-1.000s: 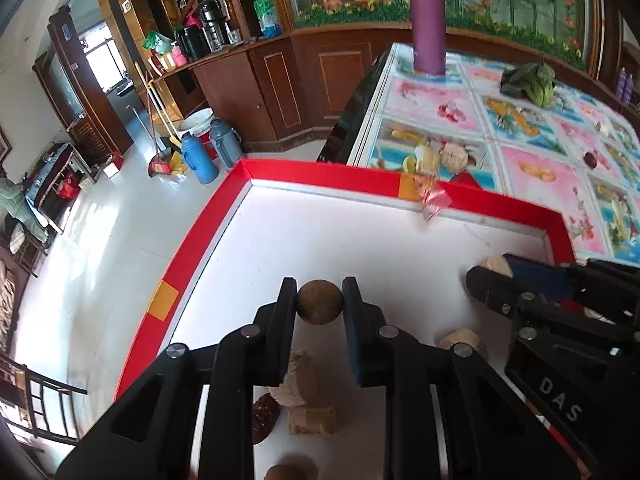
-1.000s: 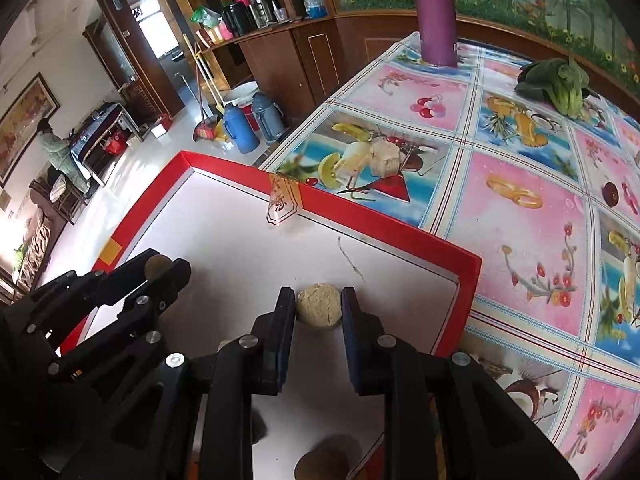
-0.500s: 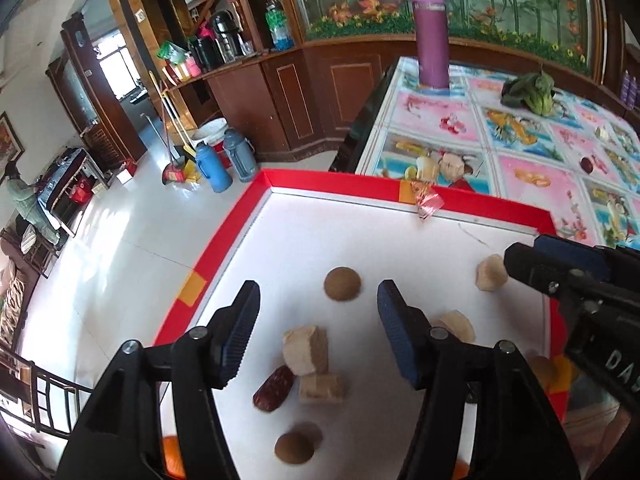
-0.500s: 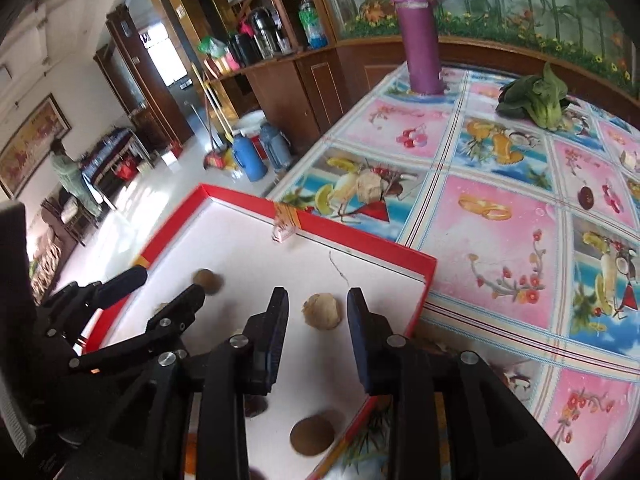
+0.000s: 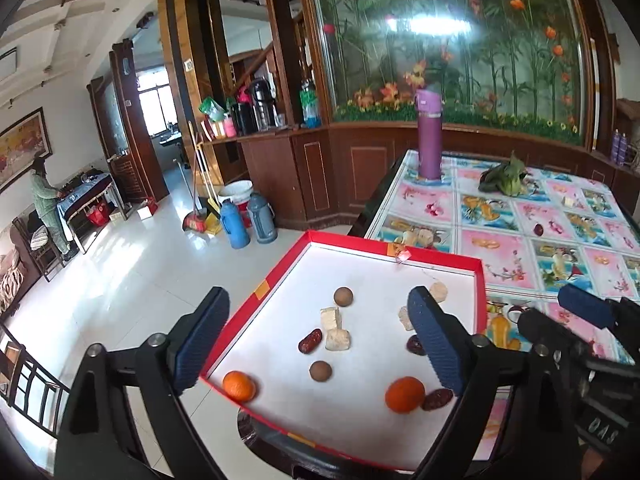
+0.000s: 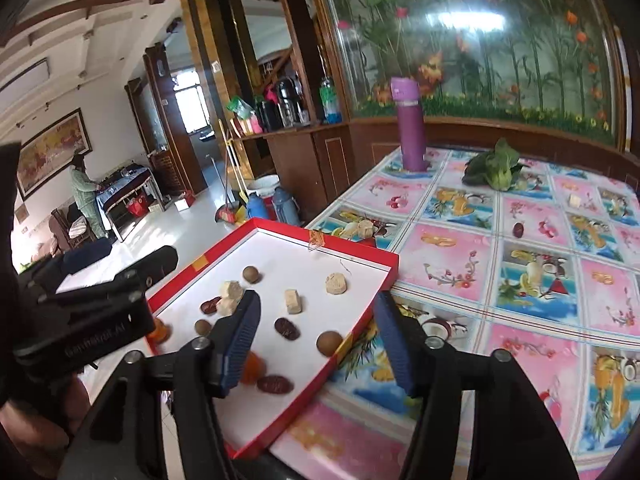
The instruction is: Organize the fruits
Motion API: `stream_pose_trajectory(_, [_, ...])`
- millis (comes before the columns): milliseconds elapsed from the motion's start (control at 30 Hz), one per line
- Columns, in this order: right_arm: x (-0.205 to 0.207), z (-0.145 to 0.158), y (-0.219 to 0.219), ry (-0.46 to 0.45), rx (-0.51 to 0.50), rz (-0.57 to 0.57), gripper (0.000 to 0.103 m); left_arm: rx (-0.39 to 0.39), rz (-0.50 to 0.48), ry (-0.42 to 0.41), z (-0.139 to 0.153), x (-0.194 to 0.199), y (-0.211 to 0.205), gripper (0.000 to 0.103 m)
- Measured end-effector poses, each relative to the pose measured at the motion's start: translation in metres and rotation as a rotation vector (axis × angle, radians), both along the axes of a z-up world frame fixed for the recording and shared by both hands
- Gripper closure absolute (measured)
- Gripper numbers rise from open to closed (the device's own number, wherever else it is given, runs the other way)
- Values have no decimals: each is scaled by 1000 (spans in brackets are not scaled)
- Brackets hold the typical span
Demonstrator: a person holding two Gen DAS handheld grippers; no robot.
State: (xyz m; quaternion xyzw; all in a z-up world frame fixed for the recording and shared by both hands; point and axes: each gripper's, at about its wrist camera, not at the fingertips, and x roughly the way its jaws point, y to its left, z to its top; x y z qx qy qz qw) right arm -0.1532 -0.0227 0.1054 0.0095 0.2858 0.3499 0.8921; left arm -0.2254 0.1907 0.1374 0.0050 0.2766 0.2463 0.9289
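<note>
Fruits in red tray (image 5: 440, 254): both my claws gape empty above it; stray date (image 6: 518, 229) lies far forward-right, seemingly nearer my right gripper (image 6: 316, 340) than left gripper (image 5: 316, 340).

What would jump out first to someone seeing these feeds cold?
Probably the red-rimmed tray at the table's near corner, its white floor scattered with two oranges, brown round fruits, red dates and pale chunks. Both the left gripper and right gripper hang open above it. Behind stands a purple flask.
</note>
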Motion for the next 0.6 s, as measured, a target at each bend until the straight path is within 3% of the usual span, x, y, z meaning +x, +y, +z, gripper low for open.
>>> stream_pose_trajectory(67, [-16, 2, -8, -37, 9, 7, 31, 16, 3, -25, 4, -13, -8, 0])
stream_pose_trajectory(133, [-29, 5, -16, -72, 13, 2, 24, 30, 6, -50, 9, -26, -15, 0])
stream_pose_trajectory(367, [-59, 19, -38, -148, 45, 6, 19, 26, 52, -42, 12, -60, -26, 0])
stream_pose_trajectory(500, [-74, 24, -44, -203, 50, -11, 17, 111, 129, -64, 14, -80, -32, 0])
stream_pose_trajectory(600, [-83, 23, -47, -219, 59, -26, 8, 94, 134, -72, 16, -91, -32, 0])
